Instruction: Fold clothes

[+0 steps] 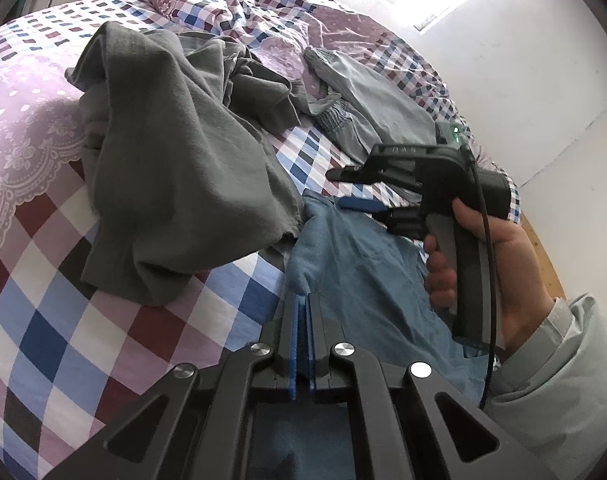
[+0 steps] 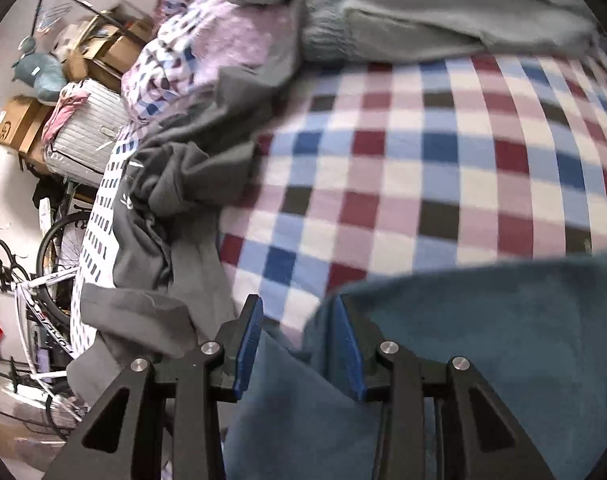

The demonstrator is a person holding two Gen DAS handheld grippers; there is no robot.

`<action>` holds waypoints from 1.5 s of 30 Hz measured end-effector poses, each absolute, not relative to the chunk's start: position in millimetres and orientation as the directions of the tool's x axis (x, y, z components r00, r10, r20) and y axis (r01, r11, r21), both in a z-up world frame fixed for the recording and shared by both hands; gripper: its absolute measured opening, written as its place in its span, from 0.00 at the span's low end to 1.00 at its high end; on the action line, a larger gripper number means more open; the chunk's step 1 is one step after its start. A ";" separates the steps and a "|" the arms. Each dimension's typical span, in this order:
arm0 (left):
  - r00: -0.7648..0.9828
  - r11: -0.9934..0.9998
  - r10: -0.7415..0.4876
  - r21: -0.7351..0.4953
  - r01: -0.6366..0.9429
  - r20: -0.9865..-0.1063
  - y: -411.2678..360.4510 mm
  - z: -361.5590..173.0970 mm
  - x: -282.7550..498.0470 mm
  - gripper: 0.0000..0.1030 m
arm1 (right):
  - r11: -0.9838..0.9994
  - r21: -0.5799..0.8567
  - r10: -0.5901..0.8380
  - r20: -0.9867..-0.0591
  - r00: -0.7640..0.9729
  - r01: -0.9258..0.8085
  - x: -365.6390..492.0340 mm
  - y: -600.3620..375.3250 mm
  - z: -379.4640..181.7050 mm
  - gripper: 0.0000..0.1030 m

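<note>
A blue garment (image 1: 367, 276) lies on the checked bed cover (image 1: 63, 320). My left gripper (image 1: 303, 300) is shut, its blue pads pinching a corner of that garment. My right gripper (image 1: 345, 189), held by a hand (image 1: 503, 264), hovers open just past the garment's far edge. In the right wrist view the right gripper (image 2: 299, 320) is open, with the blue garment (image 2: 483, 340) lying under and partly between its fingers (image 2: 349, 352). A dark grey garment (image 1: 175, 160) is heaped to the left. Light grey trousers (image 1: 367, 92) lie beyond.
The dark grey garment (image 2: 175, 184) and light grey trousers (image 2: 423, 8) also show in the right wrist view. Beside the bed stand a bicycle (image 2: 43, 280), cardboard boxes (image 2: 19, 124) and a pale suitcase (image 2: 91, 132). A white wall (image 1: 523, 80) borders the bed's right side.
</note>
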State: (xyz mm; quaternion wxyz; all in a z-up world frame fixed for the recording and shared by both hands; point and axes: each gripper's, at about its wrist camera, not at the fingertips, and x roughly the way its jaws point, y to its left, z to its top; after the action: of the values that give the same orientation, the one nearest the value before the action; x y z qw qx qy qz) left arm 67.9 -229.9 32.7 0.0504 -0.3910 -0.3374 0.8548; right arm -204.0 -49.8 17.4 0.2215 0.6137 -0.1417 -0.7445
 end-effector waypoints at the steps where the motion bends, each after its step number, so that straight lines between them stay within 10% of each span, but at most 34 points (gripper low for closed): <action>1: -0.689 -0.768 0.350 -0.616 0.178 -0.635 -229.9 32.7 67.8 0.02 | -0.867 0.473 -0.492 -0.861 -0.127 0.155 -202.9 -50.3 14.6 0.40; 22: -0.693 -0.767 0.350 -0.617 0.174 -0.630 -229.6 33.1 71.3 0.02 | -0.706 0.682 -0.708 -0.680 -0.190 0.192 -222.4 -71.3 36.7 0.45; 33: -0.686 -0.767 0.345 -0.614 0.186 -0.640 -231.4 30.7 71.3 0.02 | -0.879 0.149 -0.296 -0.914 -0.276 0.452 -209.5 -66.6 41.0 0.45; 45: -0.668 -0.778 0.342 -0.598 0.192 -0.661 -230.5 28.0 70.2 0.02 | -0.466 -0.233 -0.089 -0.948 -0.307 0.854 -167.2 -110.5 24.5 0.42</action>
State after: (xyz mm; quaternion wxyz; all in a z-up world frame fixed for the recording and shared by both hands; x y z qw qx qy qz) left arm 70.2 -230.5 28.0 0.0441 -0.4050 -0.3300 0.8515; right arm -167.2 -110.5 24.5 0.3340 0.4849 0.3943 -0.7056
